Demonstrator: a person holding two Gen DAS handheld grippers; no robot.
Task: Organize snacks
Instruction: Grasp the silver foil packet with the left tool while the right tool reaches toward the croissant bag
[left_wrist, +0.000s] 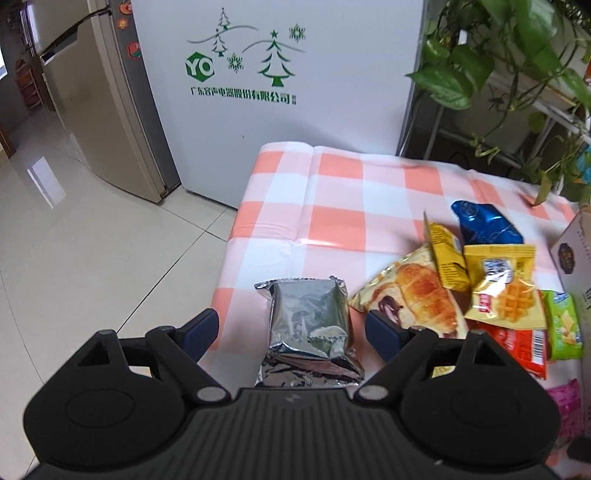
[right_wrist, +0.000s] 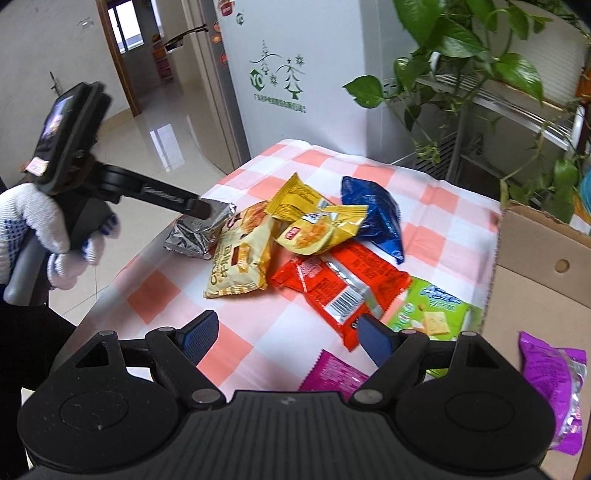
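A silver foil snack pack (left_wrist: 310, 328) lies near the table's left edge, between the fingers of my open left gripper (left_wrist: 291, 332), which straddles it without touching. It also shows in the right wrist view (right_wrist: 195, 230) under the left gripper (right_wrist: 199, 208). Beside it lie a croissant pack (left_wrist: 413, 295), yellow waffle packs (left_wrist: 498, 288), a blue pack (left_wrist: 484, 221), a red pack (right_wrist: 340, 288) and a green cracker pack (right_wrist: 432, 314). My right gripper (right_wrist: 286, 338) is open and empty above the table's front, near a purple pack (right_wrist: 332, 371).
A cardboard box (right_wrist: 535, 280) stands at the right with another purple pack (right_wrist: 557, 391) against it. The checked tablecloth (left_wrist: 332, 192) covers the table. A white freezer (left_wrist: 280, 92) and a plant (right_wrist: 480, 48) stand behind. Tiled floor lies to the left.
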